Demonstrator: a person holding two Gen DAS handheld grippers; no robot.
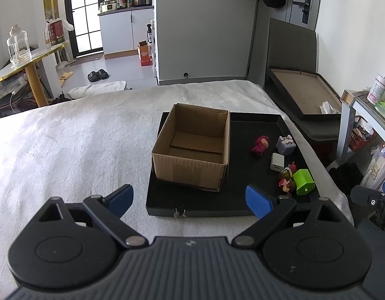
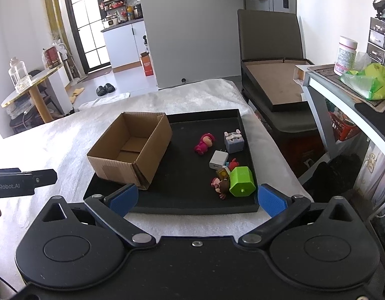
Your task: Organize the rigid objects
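An empty cardboard box (image 1: pixel 192 150) (image 2: pixel 131 150) stands in the left half of a black tray (image 1: pixel 192 207) (image 2: pixel 182 205) on a white bed cover. Loose on the tray's right half lie a pink figurine (image 1: pixel 260 145) (image 2: pixel 205 143), a grey-blue cube toy (image 1: pixel 286 145) (image 2: pixel 233 142), a white charger (image 1: pixel 277 162) (image 2: pixel 218 160), a green block (image 1: pixel 303 182) (image 2: pixel 242 182) and small figurines (image 1: pixel 286 183) (image 2: pixel 221 186). My left gripper (image 1: pixel 189 201) is open, short of the tray's near edge. My right gripper (image 2: pixel 197 200) is open too, over the near edge, with nothing between its fingers.
A dark chair with a shallow brown tray (image 2: pixel 275 85) stands right of the bed. A side table (image 2: pixel 342 85) with a jar and a green bag is at far right. A round table with a glass bottle (image 1: pixel 18 46) stands at far left. The left gripper's body (image 2: pixel 22 182) shows in the right wrist view.
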